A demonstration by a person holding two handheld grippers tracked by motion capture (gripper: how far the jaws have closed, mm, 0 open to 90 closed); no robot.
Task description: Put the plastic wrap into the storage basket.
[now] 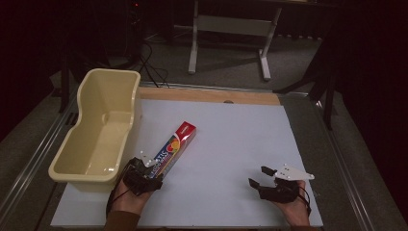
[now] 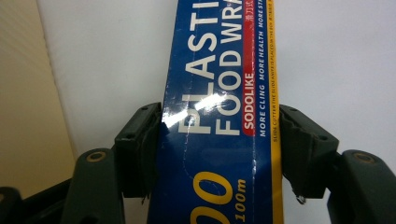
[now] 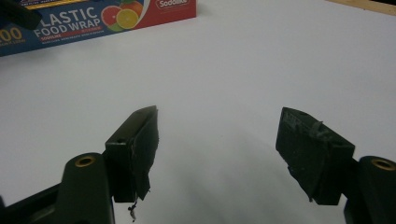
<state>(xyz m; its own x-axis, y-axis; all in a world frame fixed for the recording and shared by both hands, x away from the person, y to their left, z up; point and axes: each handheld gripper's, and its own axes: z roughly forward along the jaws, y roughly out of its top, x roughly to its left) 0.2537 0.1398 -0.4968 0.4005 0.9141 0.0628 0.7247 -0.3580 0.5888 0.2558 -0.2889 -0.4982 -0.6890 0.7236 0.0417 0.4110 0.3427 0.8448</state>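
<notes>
A long blue and red cardboard box of plastic food wrap (image 1: 174, 146) lay slanted on the big white board (image 1: 231, 144) that covered the table, just beside a tall cream plastic tub (image 1: 98, 127). The near end of the box was hidden under the left gripper (image 1: 144, 175), which sat at the board's near left side. In the left gripper view, its two black jaws pressed on both long sides of the box (image 2: 219, 116), so this gripper was clenched on it. The top and bottom of the box were cut off there, and only part of the words showed. A strip of the cream tub (image 2: 23, 93) ran down the left edge.

The right gripper (image 1: 263, 178) was near the board's front right corner, well apart from the box. Its jaws stood wide apart with only white board between them, holding nothing. In the right gripper view, the box (image 3: 98, 18) lay far off at the top left, cut off by the edge. The room behind the table was dark and hard to see.
</notes>
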